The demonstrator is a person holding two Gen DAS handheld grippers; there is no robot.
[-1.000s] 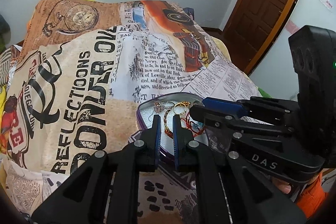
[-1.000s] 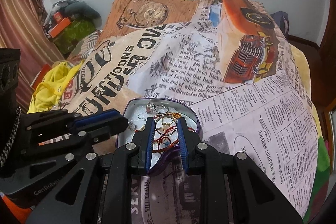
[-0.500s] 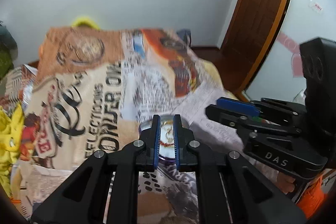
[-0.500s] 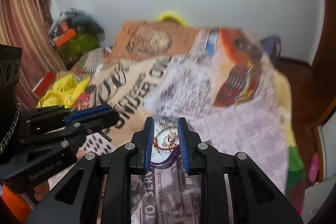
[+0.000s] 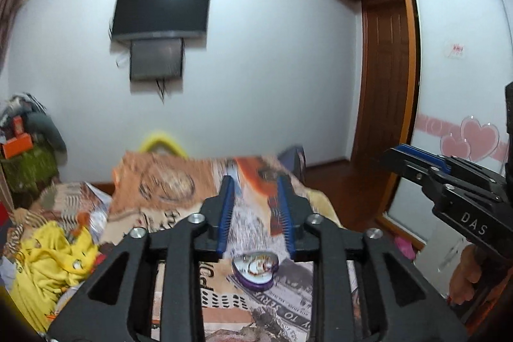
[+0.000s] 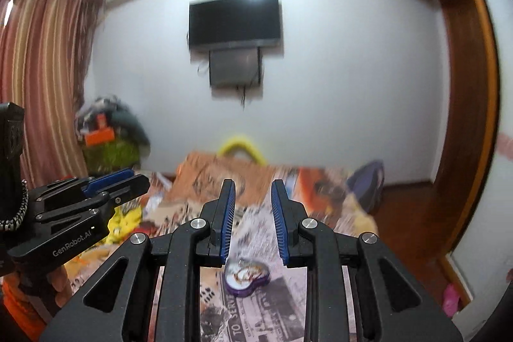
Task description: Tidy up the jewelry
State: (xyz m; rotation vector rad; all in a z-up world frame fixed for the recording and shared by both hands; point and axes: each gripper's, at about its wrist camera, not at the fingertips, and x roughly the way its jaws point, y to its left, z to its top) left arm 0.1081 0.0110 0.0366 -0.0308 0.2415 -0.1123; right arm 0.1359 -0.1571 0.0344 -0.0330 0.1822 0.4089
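Left wrist view: my left gripper [image 5: 256, 213] and right gripper [image 6: 253, 213] are spread, empty; I'd descend steadily above the heart-shaped tin [image 5: 255, 270].

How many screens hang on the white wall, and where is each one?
2. The large dark screen is mounted high on the wall, and a smaller grey screen hangs directly below it. Other walls are out of view, so more may exist.
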